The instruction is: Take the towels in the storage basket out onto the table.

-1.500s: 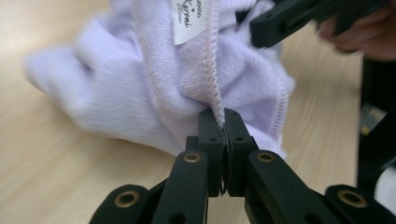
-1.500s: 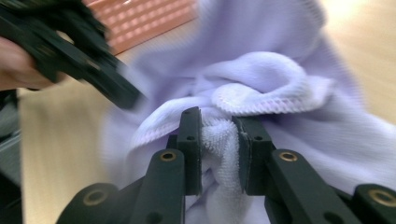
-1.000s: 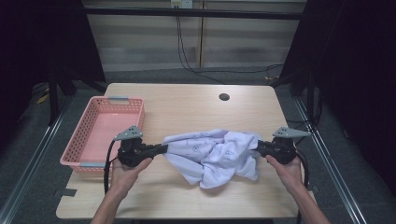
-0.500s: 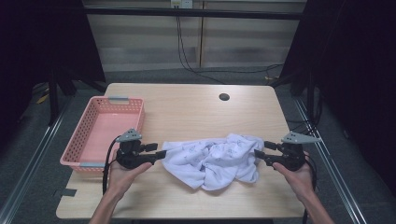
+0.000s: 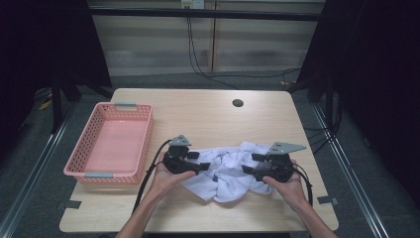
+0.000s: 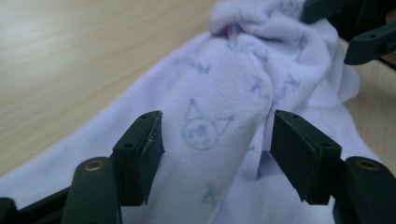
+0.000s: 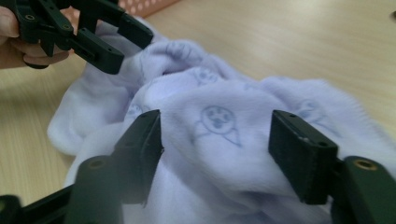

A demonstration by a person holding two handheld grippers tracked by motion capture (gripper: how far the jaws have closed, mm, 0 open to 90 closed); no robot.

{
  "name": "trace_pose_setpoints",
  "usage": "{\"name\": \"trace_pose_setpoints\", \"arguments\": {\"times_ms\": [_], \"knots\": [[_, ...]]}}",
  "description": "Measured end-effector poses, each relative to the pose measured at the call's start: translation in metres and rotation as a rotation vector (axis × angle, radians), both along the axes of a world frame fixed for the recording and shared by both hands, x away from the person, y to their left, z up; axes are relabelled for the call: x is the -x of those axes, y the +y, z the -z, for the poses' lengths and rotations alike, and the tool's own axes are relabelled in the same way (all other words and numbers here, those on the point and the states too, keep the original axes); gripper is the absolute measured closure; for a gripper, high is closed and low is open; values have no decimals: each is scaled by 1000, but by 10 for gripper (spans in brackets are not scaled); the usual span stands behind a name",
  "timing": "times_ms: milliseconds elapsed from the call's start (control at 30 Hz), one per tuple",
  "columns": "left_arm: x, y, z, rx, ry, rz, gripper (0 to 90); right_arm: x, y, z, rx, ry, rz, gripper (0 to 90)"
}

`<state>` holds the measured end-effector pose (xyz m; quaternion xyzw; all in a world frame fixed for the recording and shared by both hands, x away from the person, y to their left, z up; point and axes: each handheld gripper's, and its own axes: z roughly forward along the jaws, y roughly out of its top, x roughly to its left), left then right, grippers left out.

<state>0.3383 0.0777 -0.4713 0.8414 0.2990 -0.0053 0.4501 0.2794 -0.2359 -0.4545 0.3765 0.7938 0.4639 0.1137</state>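
Observation:
A pale lilac cloth (image 5: 225,171) printed with small cartoon faces lies crumpled on the wooden table (image 5: 208,114), near the front middle. My left gripper (image 5: 200,161) is at the cloth's left side and my right gripper (image 5: 250,163) at its right side, pointing at each other. Both sets of jaws have just been opening. In the left gripper view a raised fold of cloth (image 6: 243,56) stands between the wide-apart jaws of the left gripper (image 6: 215,126), unpinched, with the right gripper (image 6: 348,28) beyond. In the right gripper view a bulge of cloth (image 7: 280,98) lies between the right gripper's (image 7: 215,130) open jaws, the left gripper (image 7: 130,49) beyond.
An empty pink plastic basket (image 5: 84,171) stands at the table's left side, close to my left hand. A small dark round hole (image 5: 237,103) is in the tabletop at the back. Dark floor and metal rails run along both table sides.
The cloth, first held stretched between the two shut grippers, has dropped into a heap. Both grippers opened and moved inward toward each other, onto the cloth.

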Motion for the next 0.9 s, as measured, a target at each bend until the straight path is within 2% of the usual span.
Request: {"name": "trace_pose_setpoints", "arguments": {"times_ms": [67, 100, 133, 167, 233, 300, 333, 367, 400, 467, 500, 533, 633, 767, 867, 900], "knots": [[4, -14, 7, -63, -20, 6, 352, -5, 7, 9, 29, 18, -10, 292], [7, -19, 11, -98, -36, 23, 421, -7, 10, 12, 29, 24, -13, 288], [7, -23, 16, -115, -27, 44, 515, -9, 12, 15, 36, 23, -20, 288], [8, -26, 20, -115, -10, 57, 584, -10, 16, 16, 44, 18, -19, 286], [10, -28, 23, -112, -10, 84, 725, -13, 22, 16, 48, 15, -17, 288], [10, -26, 21, -79, 5, 86, 798, -15, 25, 18, 69, 10, 2, 357], [10, -22, 19, -60, 13, 85, 821, -16, 25, 20, 81, 11, 13, 430], [10, -19, 16, -22, 25, 80, 838, -17, 24, 22, 87, 14, 26, 503], [9, -14, 12, 3, 32, 81, 849, -17, 21, 22, 78, 9, 37, 567], [11, -7, 1, -2, -10, 76, 855, -16, 15, 17, 53, -16, 44, 699], [12, -1, -5, 26, -19, 70, 856, -14, 12, 12, 39, -37, 58, 745], [13, 4, -11, 53, -27, 56, 857, -14, 8, 6, 24, -47, 70, 764], [18, 18, -26, 98, -58, 36, 859, -16, -3, -6, -18, -58, 94, 806], [25, 31, -48, 174, -97, 31, 859, -23, -15, -21, -54, -75, 131, 809], [26, 37, -68, 160, -130, 24, 859, -31, -25, -41, -74, -105, 154, 799], [26, 38, -75, 169, -146, 27, 859, -34, -28, -49, -75, -115, 165, 800]]}}
